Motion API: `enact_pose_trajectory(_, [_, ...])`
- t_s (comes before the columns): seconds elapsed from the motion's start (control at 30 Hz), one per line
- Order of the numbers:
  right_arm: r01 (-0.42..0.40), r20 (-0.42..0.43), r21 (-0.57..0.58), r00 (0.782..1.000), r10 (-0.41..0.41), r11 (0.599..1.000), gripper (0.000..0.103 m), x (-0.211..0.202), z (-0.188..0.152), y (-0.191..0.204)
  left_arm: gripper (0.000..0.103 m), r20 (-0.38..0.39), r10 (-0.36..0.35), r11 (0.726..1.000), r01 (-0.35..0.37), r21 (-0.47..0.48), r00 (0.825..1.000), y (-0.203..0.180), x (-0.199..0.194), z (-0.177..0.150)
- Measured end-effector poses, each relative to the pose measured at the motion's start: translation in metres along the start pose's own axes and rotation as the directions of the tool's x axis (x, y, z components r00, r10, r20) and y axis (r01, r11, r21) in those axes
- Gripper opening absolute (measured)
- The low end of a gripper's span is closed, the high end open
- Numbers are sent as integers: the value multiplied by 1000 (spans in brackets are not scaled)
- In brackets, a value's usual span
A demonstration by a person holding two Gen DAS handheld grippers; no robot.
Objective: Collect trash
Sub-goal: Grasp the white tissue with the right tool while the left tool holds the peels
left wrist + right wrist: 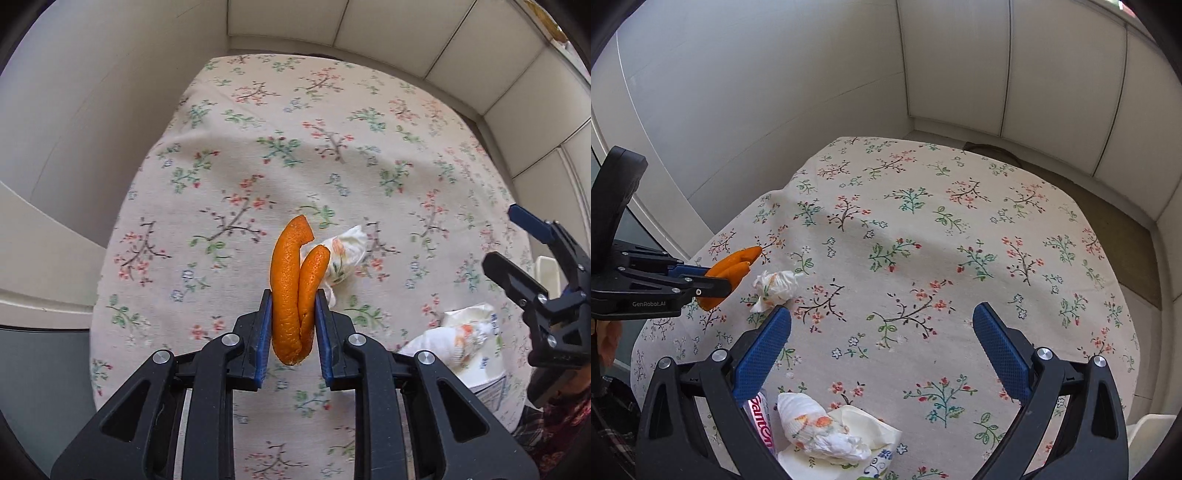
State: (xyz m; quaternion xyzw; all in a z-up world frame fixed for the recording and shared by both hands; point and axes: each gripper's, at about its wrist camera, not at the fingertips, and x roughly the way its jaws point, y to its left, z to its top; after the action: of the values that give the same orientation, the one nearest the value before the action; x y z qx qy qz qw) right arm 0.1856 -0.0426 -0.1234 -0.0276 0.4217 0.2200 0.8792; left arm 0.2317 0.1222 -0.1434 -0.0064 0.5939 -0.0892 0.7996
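My left gripper [293,295] is shut on a folded strip of orange peel [291,291], held a little above the table. From the right wrist view the same left gripper [729,282] comes in from the left edge with the orange peel [733,269] pinched in it. A crumpled stained tissue [343,254] lies on the cloth just beyond the peel, and the tissue [775,290] sits beside my right gripper's left finger. My right gripper [882,325] is open over bare cloth, nothing between its fingers. Another crumpled tissue [816,428] rests on a tissue pack [875,446].
A round table with a floral cloth [923,240] fills both views, white walls [757,92] behind it. A pink-lettered wrapper [762,424] lies by the tissue pack. My right gripper [517,251] shows at the right edge of the left wrist view, above the tissue pack [476,354].
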Motion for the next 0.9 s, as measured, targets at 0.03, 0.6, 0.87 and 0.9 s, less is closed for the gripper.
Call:
enact_pose_trajectory(0.03, [-2, -5, -15, 1000, 2, 1000, 96, 1, 0, 4, 21, 1, 15, 1000, -15, 0, 1000, 3, 1, 0])
enact_pose_trajectory(0.6, [-157, -165, -265, 980, 115, 951, 96, 61, 23, 90, 22, 177, -5, 995, 23, -102, 984, 36, -64, 11])
enact_pose_trajectory(0.87, [-200, -243, -264, 960, 136, 943, 78, 100, 24, 103, 23, 180, -3, 991, 27, -131, 984, 47, -65, 12])
enact_pose_trajectory(0.9, [-203, -258, -263, 957, 134, 943, 71, 103, 24, 103, 23, 177, -3, 991, 26, -132, 984, 48, -64, 12])
